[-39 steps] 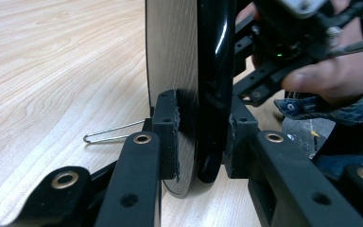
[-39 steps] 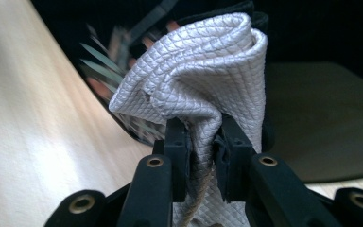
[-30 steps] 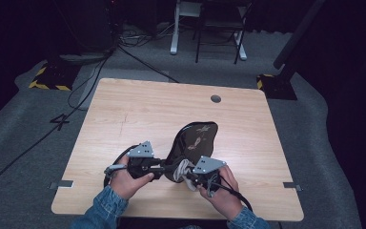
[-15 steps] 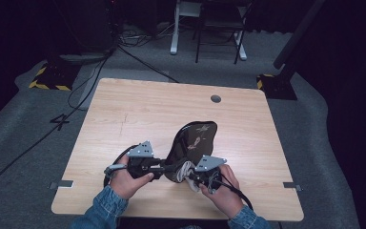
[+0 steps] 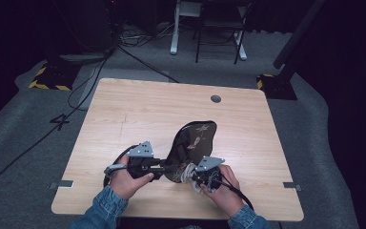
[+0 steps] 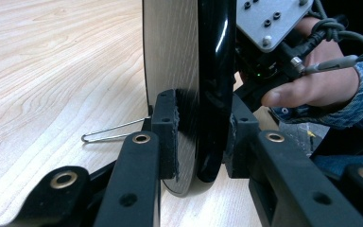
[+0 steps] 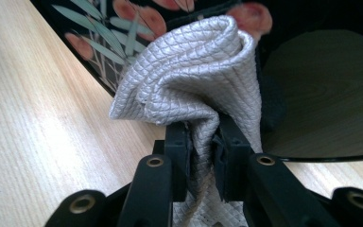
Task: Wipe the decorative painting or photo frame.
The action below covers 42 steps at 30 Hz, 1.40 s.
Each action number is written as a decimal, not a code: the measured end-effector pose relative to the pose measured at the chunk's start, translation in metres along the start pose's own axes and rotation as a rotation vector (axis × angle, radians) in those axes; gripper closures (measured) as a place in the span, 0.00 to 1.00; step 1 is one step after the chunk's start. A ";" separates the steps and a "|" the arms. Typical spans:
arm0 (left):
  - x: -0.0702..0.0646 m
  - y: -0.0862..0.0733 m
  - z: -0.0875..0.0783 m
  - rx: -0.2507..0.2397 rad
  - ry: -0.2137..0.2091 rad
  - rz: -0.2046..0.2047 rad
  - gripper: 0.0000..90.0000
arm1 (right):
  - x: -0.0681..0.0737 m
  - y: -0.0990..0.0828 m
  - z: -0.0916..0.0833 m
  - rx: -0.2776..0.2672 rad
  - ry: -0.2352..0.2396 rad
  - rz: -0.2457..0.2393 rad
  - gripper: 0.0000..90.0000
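Right gripper (image 5: 194, 172) has dipped a bit lower since before, jaws pinched tight on the grey quilted cloth (image 7: 189, 80) against the black floral tray (image 5: 193, 148). Left gripper (image 5: 169, 168) clamps the tray's near edge, its long axis running away toward the table's (image 5: 138, 109) far right.

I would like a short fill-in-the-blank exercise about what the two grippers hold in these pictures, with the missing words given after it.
1. The left gripper is shut on the edge of a glossy ____ tray.
2. The right gripper pinches a bunched grey ____ with a quilted surface.
3. The tray's face is painted with ____ and reddish blossoms.
4. Everything is handled over a light ____ table.

Missing words: black; cloth; leaves; wooden
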State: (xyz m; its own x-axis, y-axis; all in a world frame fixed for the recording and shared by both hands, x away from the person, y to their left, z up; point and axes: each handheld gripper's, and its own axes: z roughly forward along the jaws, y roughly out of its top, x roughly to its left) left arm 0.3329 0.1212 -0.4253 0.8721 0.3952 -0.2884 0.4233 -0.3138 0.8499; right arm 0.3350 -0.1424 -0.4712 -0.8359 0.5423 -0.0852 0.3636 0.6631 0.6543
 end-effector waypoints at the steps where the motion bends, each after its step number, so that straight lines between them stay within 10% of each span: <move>1: 0.000 0.000 0.000 0.000 0.000 0.000 0.80 | 0.000 -0.001 0.001 0.003 0.000 0.001 0.87; 14: 0.000 0.000 0.000 0.001 0.003 0.000 0.80 | 0.001 -0.002 0.002 0.018 -0.013 -0.013 0.87; 32: -0.002 0.001 0.001 0.007 -0.001 0.003 0.80 | 0.031 0.021 -0.018 -0.119 0.031 -0.088 0.86; 42: -0.002 0.001 0.001 0.007 0.002 -0.002 0.80 | 0.028 0.015 -0.009 -0.083 0.052 -0.063 0.87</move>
State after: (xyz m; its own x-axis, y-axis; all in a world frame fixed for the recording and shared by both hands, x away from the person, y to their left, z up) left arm 0.3320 0.1193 -0.4248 0.8709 0.3977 -0.2888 0.4264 -0.3190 0.8464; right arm 0.3130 -0.1216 -0.4565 -0.8772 0.4716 -0.0903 0.2760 0.6491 0.7089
